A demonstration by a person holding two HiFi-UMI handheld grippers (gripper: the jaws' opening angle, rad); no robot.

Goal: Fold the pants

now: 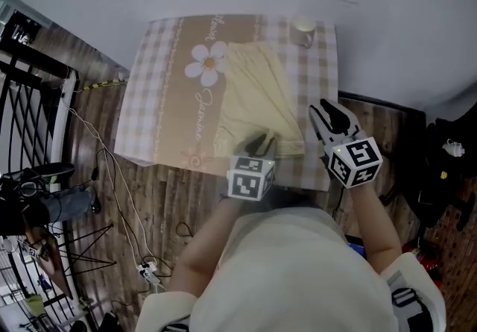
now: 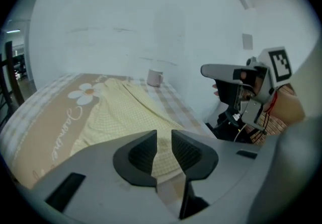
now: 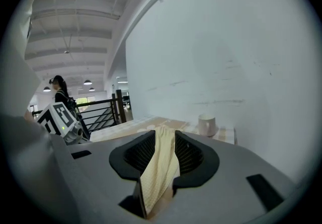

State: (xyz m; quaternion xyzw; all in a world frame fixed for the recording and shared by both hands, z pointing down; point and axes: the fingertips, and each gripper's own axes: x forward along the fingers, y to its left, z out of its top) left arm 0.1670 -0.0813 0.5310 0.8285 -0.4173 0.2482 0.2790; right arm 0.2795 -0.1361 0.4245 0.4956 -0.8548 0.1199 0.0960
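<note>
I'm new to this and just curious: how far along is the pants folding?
Done: the pale yellow cloth pants look folded lengthwise on the checked tablecloth. In hand: nothing; the left gripper at their near end and the right gripper beside them are open. Left: probably folding end to end.

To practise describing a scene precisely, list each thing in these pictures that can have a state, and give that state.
Tablecloth, spread flat over the table.
Pants, lying flat on the tablecloth, seemingly folded lengthwise, not gripped.
Left gripper, jaws apart, at the pants' near edge.
Right gripper, jaws apart, beside the pants; yellow fabric shows through the gap.
Mug, upright at the far corner.
</note>
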